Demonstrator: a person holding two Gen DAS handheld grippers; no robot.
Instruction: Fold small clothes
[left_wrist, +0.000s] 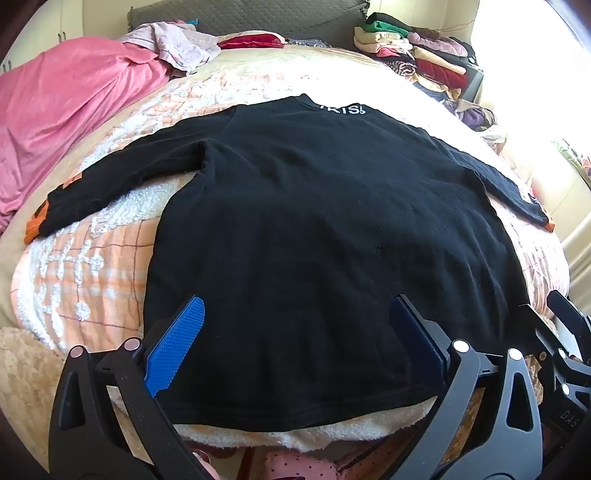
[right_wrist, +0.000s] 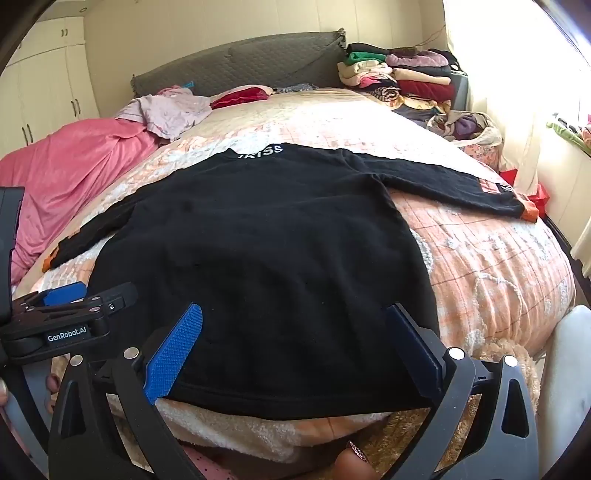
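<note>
A black long-sleeved top (left_wrist: 314, 229) with orange cuffs and white letters at the collar lies flat on the bed, hem toward me, sleeves spread to both sides. It also shows in the right wrist view (right_wrist: 258, 251). My left gripper (left_wrist: 295, 332) is open and empty, over the hem's left half. My right gripper (right_wrist: 291, 332) is open and empty, over the hem's right half. The left gripper also shows at the left edge of the right wrist view (right_wrist: 85, 299).
The bed has a peach checked blanket (right_wrist: 498, 266). A pink quilt (left_wrist: 62, 122) lies bunched at the left. Stacks of folded clothes (right_wrist: 402, 74) sit at the far right by the grey headboard (right_wrist: 240, 62). A pale garment (left_wrist: 181, 46) lies at the far left.
</note>
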